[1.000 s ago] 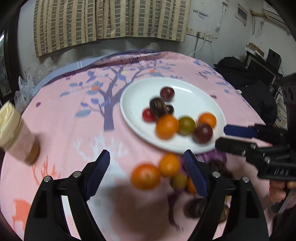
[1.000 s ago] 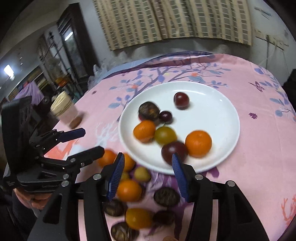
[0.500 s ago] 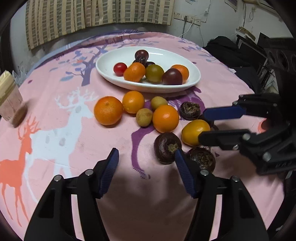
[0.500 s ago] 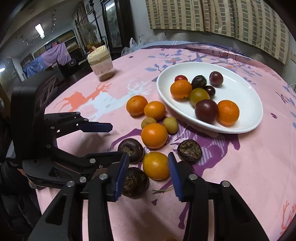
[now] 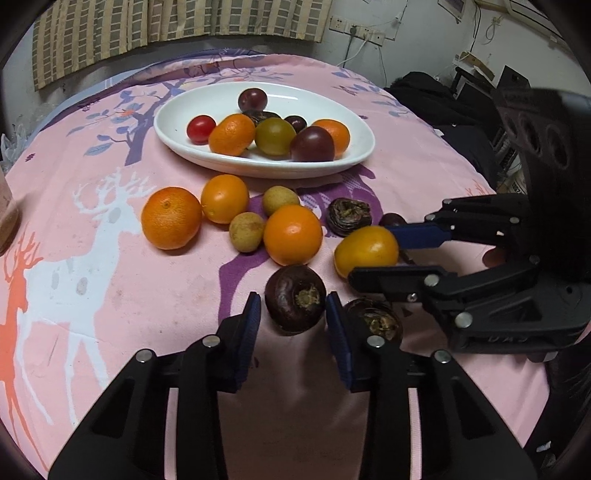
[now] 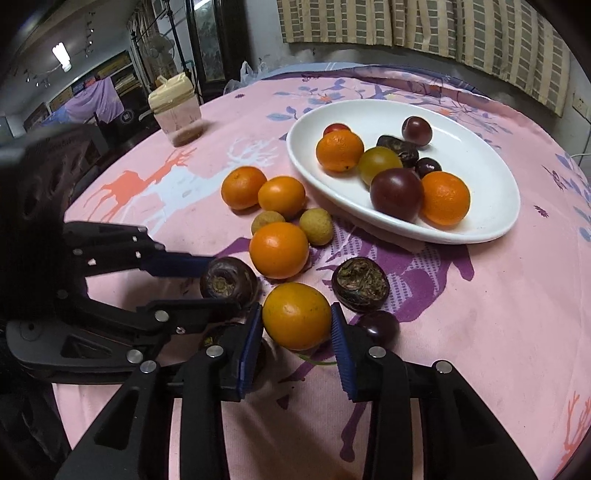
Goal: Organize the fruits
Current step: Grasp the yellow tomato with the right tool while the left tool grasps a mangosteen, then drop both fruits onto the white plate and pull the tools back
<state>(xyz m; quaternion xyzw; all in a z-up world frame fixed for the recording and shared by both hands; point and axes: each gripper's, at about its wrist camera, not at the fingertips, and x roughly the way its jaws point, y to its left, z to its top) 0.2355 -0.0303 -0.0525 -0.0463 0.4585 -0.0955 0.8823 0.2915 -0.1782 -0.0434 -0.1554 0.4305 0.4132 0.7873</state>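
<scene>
Left hand-held gripper (image 5: 293, 314): jaws flank a dark water chestnut (image 5: 295, 298) on the pink tabletop (image 5: 110, 295), small gaps each side | right hand-held gripper (image 6: 297, 325): pads against a yellow-orange fruit (image 6: 296, 315), seemingly gripped | white plate (image 6: 480, 206) of fruit beyond, loose oranges near it

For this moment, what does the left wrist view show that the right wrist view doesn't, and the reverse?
Only the left wrist view shows the wall sockets and dark clutter beyond the table, plus the whole dark fruit beside the left gripper.

Only the right wrist view shows the lidded jar in full, the lamp and the room behind it.

Both show the white plate of fruit, loose oranges on the pink cloth, the left jaws around a dark round fruit, and the right gripper around a yellow-orange fruit.
</scene>
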